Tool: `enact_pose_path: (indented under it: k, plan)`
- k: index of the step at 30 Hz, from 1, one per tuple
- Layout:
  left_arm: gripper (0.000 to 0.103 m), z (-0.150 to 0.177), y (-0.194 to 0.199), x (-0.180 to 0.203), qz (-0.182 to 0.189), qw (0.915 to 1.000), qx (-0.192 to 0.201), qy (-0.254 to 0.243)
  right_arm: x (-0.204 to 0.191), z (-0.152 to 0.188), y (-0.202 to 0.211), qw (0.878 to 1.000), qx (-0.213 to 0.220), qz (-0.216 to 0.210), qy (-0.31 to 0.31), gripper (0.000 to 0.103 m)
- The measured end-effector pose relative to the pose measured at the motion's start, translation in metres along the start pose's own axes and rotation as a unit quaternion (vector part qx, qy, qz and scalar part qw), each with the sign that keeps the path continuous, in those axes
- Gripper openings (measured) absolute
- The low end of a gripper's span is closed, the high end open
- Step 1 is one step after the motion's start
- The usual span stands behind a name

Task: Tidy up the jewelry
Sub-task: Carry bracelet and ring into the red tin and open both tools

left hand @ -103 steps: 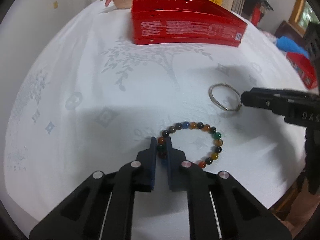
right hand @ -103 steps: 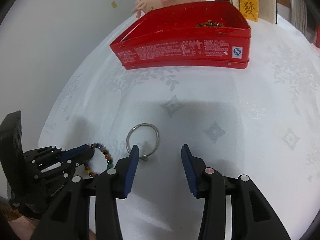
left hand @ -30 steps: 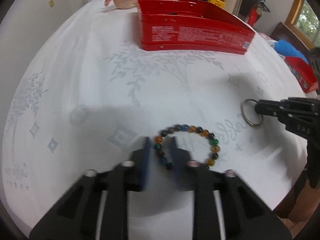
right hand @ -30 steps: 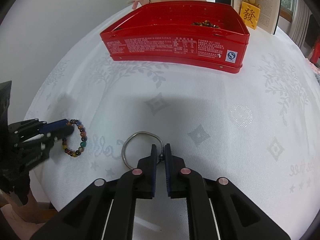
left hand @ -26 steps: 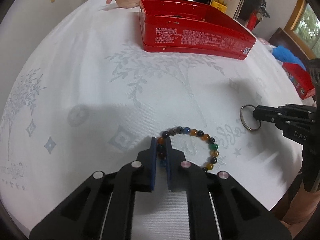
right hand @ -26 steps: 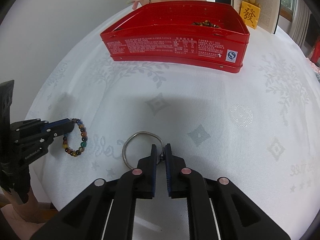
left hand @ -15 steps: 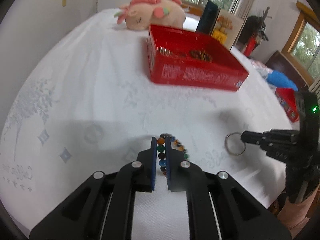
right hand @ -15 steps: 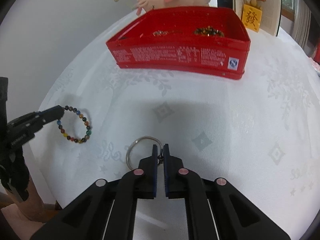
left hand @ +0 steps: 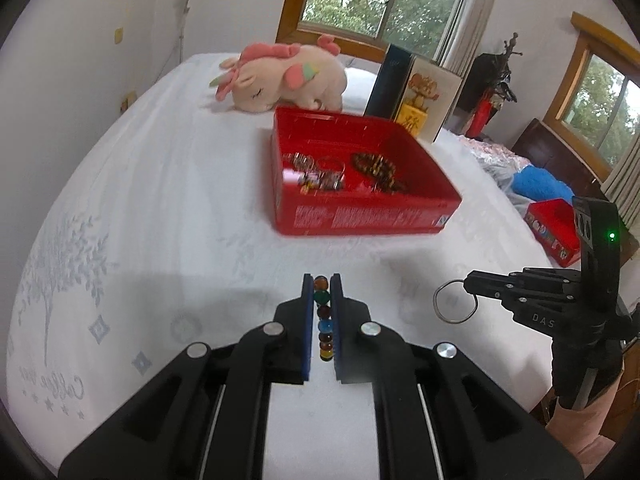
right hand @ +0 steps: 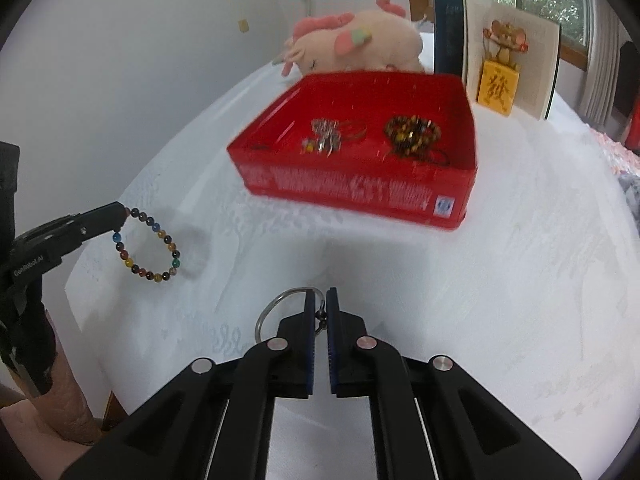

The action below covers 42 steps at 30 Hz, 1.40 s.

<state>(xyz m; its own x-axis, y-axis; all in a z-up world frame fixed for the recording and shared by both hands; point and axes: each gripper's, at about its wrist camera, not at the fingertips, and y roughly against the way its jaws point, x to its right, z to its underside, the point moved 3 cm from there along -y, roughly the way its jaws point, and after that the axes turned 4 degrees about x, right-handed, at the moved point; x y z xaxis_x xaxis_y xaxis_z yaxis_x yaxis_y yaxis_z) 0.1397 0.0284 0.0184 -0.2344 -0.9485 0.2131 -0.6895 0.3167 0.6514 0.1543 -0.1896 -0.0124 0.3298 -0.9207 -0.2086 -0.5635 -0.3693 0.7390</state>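
Observation:
My left gripper (left hand: 321,286) is shut on a multicoloured bead bracelet (left hand: 322,320), held in the air above the white tablecloth; the bracelet hangs from it in the right wrist view (right hand: 150,244). My right gripper (right hand: 321,298) is shut on a thin silver bangle (right hand: 280,308), also lifted; it shows in the left wrist view (left hand: 454,302). An open red tin (left hand: 360,226) stands ahead on the table with several pieces of jewelry inside, silver ones on the left and a brown bead bracelet (right hand: 412,130) on the right.
A pink plush toy (left hand: 280,74) lies behind the tin, with upright books (left hand: 424,100) beside it. A second red box (left hand: 554,226) and blue cloth (left hand: 540,184) lie at the far right. The table's near edge runs just below both grippers.
Both grippers have risen off the cloth with their pieces and moved toward the red tin. The tin's inside is now in sight.

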Motion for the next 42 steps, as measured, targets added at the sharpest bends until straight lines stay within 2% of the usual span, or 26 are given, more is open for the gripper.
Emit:
enact_pose_path:
  k: [4,12,18,24,32,35,36,37,38,40,42]
  plan:
    - [0.006,-0.023,-0.002,0.009,0.004,0.9999,0.010,-0.009,0.007,-0.024,0.009,1.000,0.017,-0.007,-0.004,0.005]
    - [0.006,-0.092,-0.018,0.028,0.011,0.9992,0.033,-0.021,0.026,-0.088,0.019,0.999,0.052,-0.002,-0.010,0.005]
    - [0.006,-0.133,-0.053,0.041,0.012,0.9990,0.034,-0.026,0.047,-0.132,-0.008,0.998,0.054,0.014,-0.015,0.005]
    - [0.006,-0.152,-0.116,0.041,0.027,0.9995,0.003,-0.015,0.070,-0.157,-0.059,0.999,0.028,0.017,-0.036,0.005]
    - [0.006,-0.144,-0.203,0.024,0.013,0.9979,-0.064,0.003,0.090,-0.154,-0.122,0.998,-0.025,0.024,-0.051,0.005]
    - [0.008,-0.139,-0.220,0.018,0.012,0.9963,-0.085,0.006,0.093,-0.152,-0.128,0.998,-0.031,0.033,-0.049,0.015]
    - [0.008,-0.137,-0.222,0.017,0.006,0.9962,-0.087,0.003,0.093,-0.152,-0.127,0.998,-0.028,0.035,-0.048,0.026]
    - [0.013,-0.135,-0.222,0.016,-0.002,0.9961,-0.088,-0.001,0.093,-0.152,-0.124,0.998,-0.021,0.040,-0.047,0.032]
    - [0.024,-0.135,-0.221,0.015,-0.006,0.9961,-0.087,-0.003,0.093,-0.152,-0.121,0.998,-0.015,0.045,-0.044,0.033]
    - [0.039,-0.133,-0.214,0.015,-0.017,0.9967,-0.079,-0.004,0.091,-0.152,-0.115,0.998,-0.007,0.052,-0.038,0.038]
    - [0.040,-0.133,-0.208,0.014,-0.030,0.9970,-0.070,-0.010,0.090,-0.152,-0.109,0.998,-0.001,0.055,-0.038,0.043]
